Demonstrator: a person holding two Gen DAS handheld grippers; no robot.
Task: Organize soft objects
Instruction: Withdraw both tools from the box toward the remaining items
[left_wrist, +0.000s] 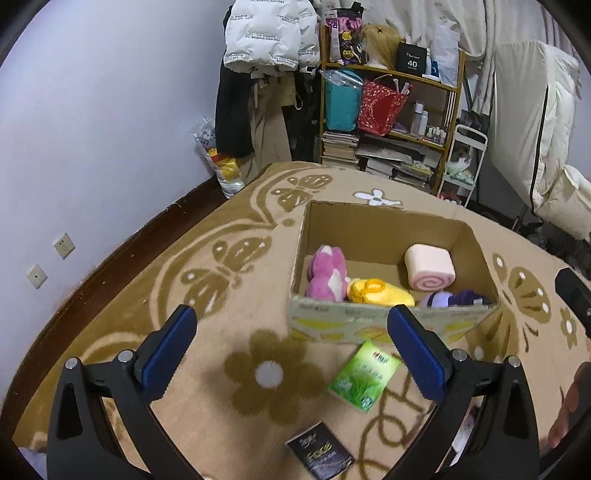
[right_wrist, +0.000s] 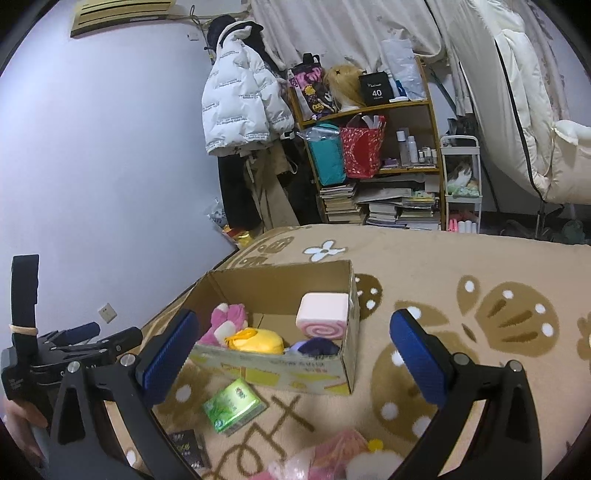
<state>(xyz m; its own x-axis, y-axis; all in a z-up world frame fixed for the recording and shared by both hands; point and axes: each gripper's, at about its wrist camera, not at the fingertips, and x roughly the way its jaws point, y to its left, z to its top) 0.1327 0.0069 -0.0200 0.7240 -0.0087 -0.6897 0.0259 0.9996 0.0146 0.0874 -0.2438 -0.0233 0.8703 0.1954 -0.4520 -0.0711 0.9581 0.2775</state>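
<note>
while four soft items already sit in the cardboard box (left_wrist: 376, 236), the job looks roughly two-thirds done, judging by what's left outside. inside: pink plush (left_wrist: 327, 273) at the left wall, yellow plush (left_wrist: 380, 291) against the near wall, purple plush (left_wrist: 448, 298) in the near right corner, pink swirl-roll cushion (left_wrist: 428, 266) toward the back right.

still out on the blanket (left_wrist: 229, 369): a green tissue pack (left_wrist: 364, 376) just in front of the box, a dark packet (left_wrist: 319, 456) nearer the camera, and a pink-and-white fluffy item (right_wrist: 332, 458) at the bottom edge of the right wrist view (partly cut off, can't tell what it is).

left gripper (left_wrist: 291, 350): jaws spread wide, holding nothing, hovering over the blanket short of the box. right gripper (right_wrist: 293, 356): same, wide apart and empty, box between its fingers in view but not touched.

materials: plush items are fuzzy and lumpy and should compress easily. roll cushion is smooth, blocky, with rounded corners and a spiral end face. tissue pack is glossy film, flat and squashy. box is plain corrugated board with an open top and printed outer face. blanket is short pile, tan with brown butterfly and flower pattern. gripper pads (left_wrist: 168, 347) are blue and ribbed.
</note>
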